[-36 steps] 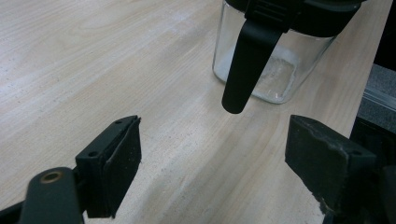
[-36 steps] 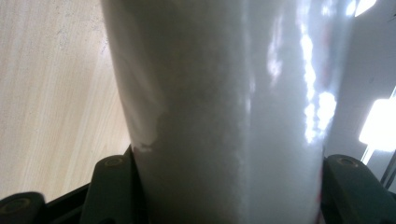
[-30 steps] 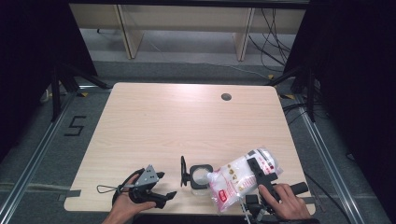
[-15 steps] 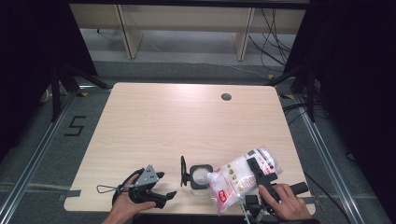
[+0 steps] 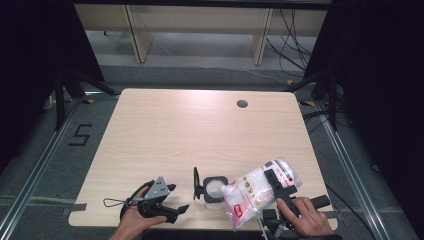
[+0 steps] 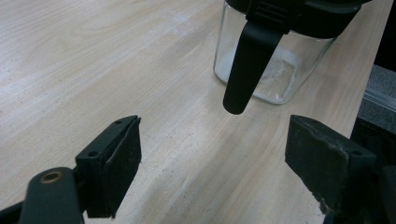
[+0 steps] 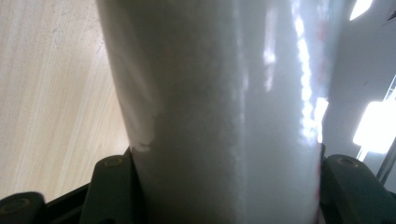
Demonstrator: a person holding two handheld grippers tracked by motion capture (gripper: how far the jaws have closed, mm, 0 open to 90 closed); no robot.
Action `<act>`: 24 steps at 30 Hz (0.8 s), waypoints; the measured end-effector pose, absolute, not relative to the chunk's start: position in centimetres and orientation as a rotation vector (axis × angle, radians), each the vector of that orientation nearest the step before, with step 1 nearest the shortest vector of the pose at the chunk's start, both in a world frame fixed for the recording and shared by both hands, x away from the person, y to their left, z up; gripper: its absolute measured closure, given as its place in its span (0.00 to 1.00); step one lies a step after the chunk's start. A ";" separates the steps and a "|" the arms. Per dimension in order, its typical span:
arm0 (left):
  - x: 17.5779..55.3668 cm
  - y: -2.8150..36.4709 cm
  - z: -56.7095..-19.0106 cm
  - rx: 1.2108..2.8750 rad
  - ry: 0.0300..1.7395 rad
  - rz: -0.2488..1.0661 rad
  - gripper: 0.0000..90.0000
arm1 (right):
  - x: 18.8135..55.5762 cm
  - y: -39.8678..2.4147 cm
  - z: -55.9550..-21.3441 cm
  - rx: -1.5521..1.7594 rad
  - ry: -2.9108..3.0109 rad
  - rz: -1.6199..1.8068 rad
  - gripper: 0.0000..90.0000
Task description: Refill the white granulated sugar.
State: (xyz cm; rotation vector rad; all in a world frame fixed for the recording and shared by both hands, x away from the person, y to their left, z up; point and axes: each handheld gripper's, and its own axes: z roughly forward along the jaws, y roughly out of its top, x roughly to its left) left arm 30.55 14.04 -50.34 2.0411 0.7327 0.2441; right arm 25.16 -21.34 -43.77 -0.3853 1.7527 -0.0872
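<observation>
Bag [image 5: 260, 192] of white granules sits pinched between the jaws of the right gripper [image 5: 282, 192], tilted over the near right part of the table with its lower corner just at the mouth of the glass jar [image 5: 214, 189]. In the right gripper view the clear plastic bulges between the two black jaws, pressed from both sides. The left gripper [image 5: 162, 202] rests low near the table's front edge, jaws spread with nothing between them, aimed at the jar; its own view shows the jar's black clasp [image 6: 247, 56] hanging down the glass and a thin white layer on the bottom.

Judging from this, the slack bag could slip or fold in the pinch and spill grain past the jar's mouth, and the unheld jar might slide or tip if the bag nudges it.

The table [image 5: 190, 135] is pale wood with a round cable hole [image 5: 242, 104] near its far edge. Beyond it lie grey floor, shelving legs, cables and dark curtains.
</observation>
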 end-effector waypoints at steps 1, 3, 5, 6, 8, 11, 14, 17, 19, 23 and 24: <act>30.5 14.1 -50.3 2.040 0.730 0.254 0.20 | 25.3 -21.1 -43.4 -0.448 1.740 -0.118 0.49; 30.6 14.2 -50.2 2.054 0.710 0.263 0.20 | 25.1 -21.3 -43.7 -0.395 1.756 -0.097 0.49; 30.6 14.1 -50.3 2.049 0.710 0.258 0.20 | 25.2 -21.1 -43.5 -0.435 1.746 -0.113 0.49; 30.6 14.1 -50.3 2.052 0.719 0.259 0.20 | 25.3 -21.1 -43.5 -0.439 1.742 -0.109 0.49; 30.7 14.2 -50.2 2.064 0.698 0.268 0.20 | 25.1 -21.2 -43.5 -0.426 1.746 -0.110 0.49; 30.6 14.1 -50.3 2.052 0.721 0.260 0.20 | 25.1 -21.2 -43.5 -0.423 1.743 -0.112 0.49; 30.7 14.2 -50.2 2.056 0.705 0.266 0.20 | 25.1 -21.2 -43.4 -0.429 1.742 -0.112 0.49; 30.6 14.2 -50.2 2.057 0.706 0.265 0.20 | 25.2 -21.1 -43.4 -0.442 1.740 -0.109 0.49; 30.7 14.2 -50.2 2.058 0.704 0.266 0.20 | 25.1 -21.1 -43.4 -0.444 1.740 -0.108 0.49; 30.6 14.2 -50.2 2.056 0.706 0.266 0.20 | 25.0 -21.0 -43.5 -0.429 1.741 -0.099 0.49; 30.7 14.2 -50.2 2.057 0.705 0.266 0.20 | 25.0 -20.9 -43.4 -0.450 1.736 -0.097 0.49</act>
